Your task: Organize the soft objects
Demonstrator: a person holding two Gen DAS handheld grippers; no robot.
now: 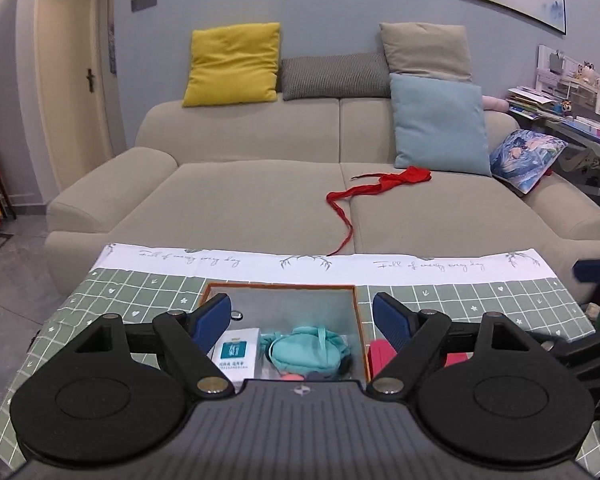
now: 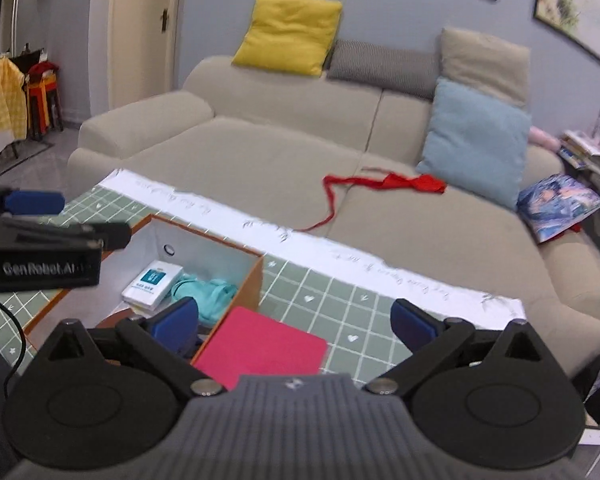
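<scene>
An open orange-rimmed box [image 1: 356, 300] [image 2: 256, 276] stands on the green checked tablecloth. Inside lie a teal fabric pouch [image 1: 304, 350] [image 2: 204, 292] and a white-and-teal packet [image 1: 236, 354] [image 2: 152, 282]. A pink folded cloth [image 2: 260, 348] lies on the table right of the box; its edge shows in the left wrist view [image 1: 376, 354]. A red ribbon-like cloth [image 1: 380, 184] [image 2: 380, 184] trails across the beige sofa seat. My left gripper [image 1: 302, 316] is open and empty over the box. My right gripper [image 2: 296, 320] is open and empty above the pink cloth.
The sofa [image 1: 260, 200] behind the table carries yellow [image 1: 232, 64], grey, beige and light blue cushions [image 1: 440, 124] and a printed cushion [image 1: 528, 158]. A cluttered shelf [image 1: 560, 104] stands at right. The left gripper's body [image 2: 40, 248] sits at left in the right wrist view.
</scene>
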